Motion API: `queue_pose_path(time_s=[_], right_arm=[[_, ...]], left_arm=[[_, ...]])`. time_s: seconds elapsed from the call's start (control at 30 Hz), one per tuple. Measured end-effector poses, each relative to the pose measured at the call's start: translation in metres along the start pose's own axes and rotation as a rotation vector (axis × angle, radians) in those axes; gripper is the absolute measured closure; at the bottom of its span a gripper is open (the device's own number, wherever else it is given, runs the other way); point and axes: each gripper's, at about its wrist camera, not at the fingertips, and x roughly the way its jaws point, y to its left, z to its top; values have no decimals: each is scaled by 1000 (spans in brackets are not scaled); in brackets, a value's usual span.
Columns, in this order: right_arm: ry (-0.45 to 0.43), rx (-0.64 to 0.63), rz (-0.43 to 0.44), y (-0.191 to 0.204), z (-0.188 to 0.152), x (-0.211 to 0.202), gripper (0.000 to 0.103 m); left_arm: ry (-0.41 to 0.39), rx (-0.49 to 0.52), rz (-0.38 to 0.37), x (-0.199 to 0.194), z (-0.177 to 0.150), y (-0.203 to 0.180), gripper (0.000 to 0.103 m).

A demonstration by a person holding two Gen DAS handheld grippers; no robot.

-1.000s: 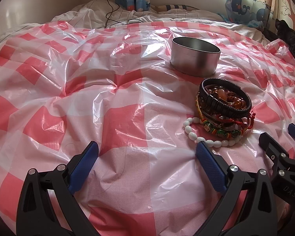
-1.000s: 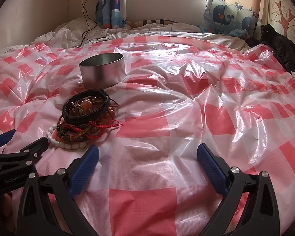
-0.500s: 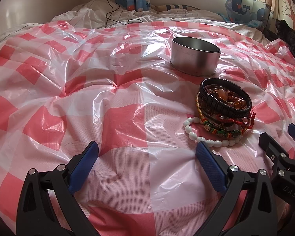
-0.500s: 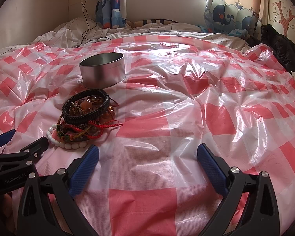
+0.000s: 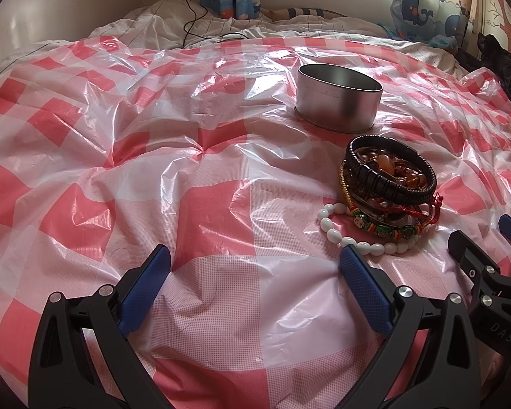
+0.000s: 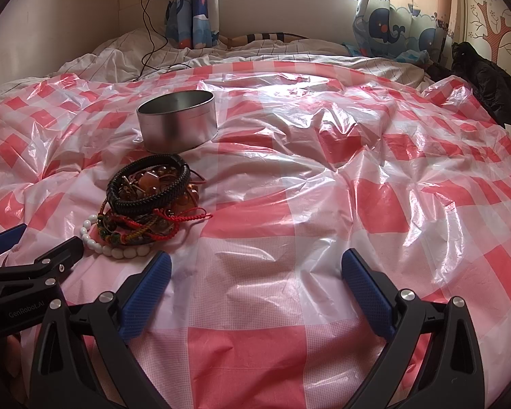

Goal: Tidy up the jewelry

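left gripper (image 5: pixel 255 266) gaping wide, gripping nothing | right gripper (image 6: pixel 257 266) likewise | bracelets (image 5: pixel 388 191) lying heaped just ahead between them, tin (image 5: pixel 339 102) beyond | probably light, slippery, tangle-prone (beads sliding): pinching black band (image 5: pixel 385 179) rim looks best

A sheet (image 5: pixel 221 177) lies over the bed (image 6: pixel 289 51). In the left wrist view a tin (image 5: pixel 339 100) stands on it at upper right of centre, and a pile of bracelets (image 5: pixel 388 187) lies just below it in the frame, nearer the camera. In the right wrist view both sit left of centre, tin (image 6: pixel 177 120) above pile (image 6: pixel 150 201). Curtains (image 6: pixel 391 27) hang along the top edge, behind the bed.
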Motion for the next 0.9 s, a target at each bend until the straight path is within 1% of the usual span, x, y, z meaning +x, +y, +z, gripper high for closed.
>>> queue_pose_path(time_s=[0.77, 0.83, 0.9], right_arm=[[0, -1, 0, 0, 1, 0, 7], [-21, 3, -1, -1, 0, -5, 7], [-80, 2, 5, -2, 2, -16, 7]], left_arm=[[0, -1, 0, 0, 0, 0, 7], [0, -15, -11, -1, 1, 2, 7], [-6, -49, -44, -3, 4, 8, 7]])
